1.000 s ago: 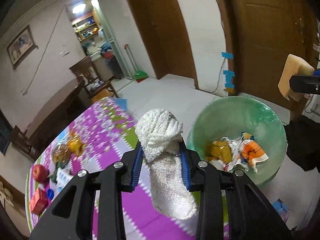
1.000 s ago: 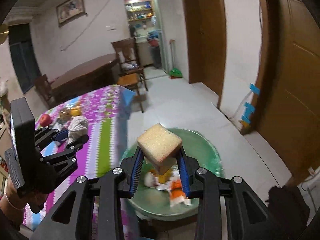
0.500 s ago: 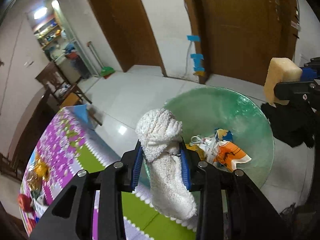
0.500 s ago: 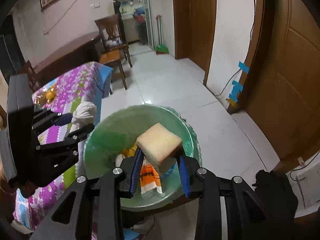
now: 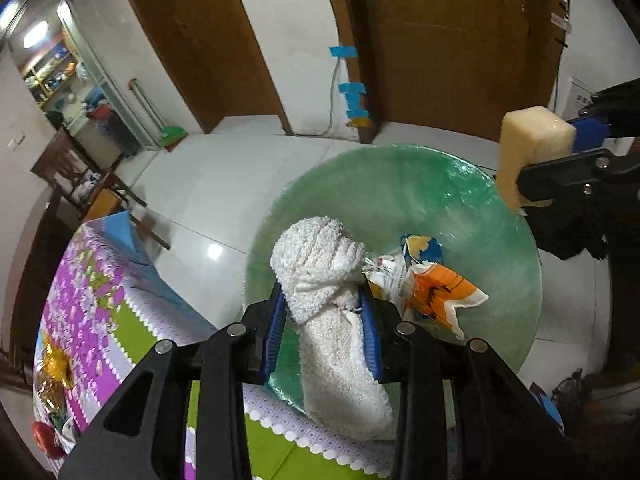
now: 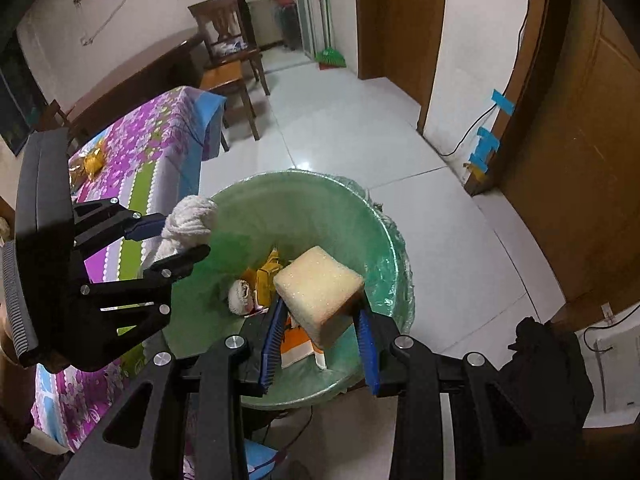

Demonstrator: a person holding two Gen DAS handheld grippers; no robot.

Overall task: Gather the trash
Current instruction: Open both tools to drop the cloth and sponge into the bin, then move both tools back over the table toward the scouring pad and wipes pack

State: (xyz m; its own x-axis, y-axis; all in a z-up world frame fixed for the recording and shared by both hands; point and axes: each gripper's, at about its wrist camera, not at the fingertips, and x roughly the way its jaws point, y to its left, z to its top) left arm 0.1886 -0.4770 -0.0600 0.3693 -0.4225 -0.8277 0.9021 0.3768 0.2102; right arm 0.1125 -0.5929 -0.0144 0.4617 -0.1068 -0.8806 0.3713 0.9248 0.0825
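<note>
The green bin, round and lined with a glossy, wrinkled plastic bag, serves as landmark. Above its near-left rim, the left gripper has its blue ribbed fingers clamped on a rolled white terry cloth (nubby, looped pile, bulbous at the top, with a limp tail hanging below the fingers). Over the bin's opposite side, the right gripper pinches a block-shaped yellow sponge, porous and coarse, between its blue fingers; the block sits tilted, one corner down. Inside the bin lie crumpled wrappers: an orange-and-white printed packet, a yellow foil piece and a small white wad. To the bin's left stands a table under a purple-and-green floral tablecloth with scalloped bands. Beyond the bin stretches a pale, glossy tiled floor, with a wooden chair and brown wooden doors farther off.
</note>
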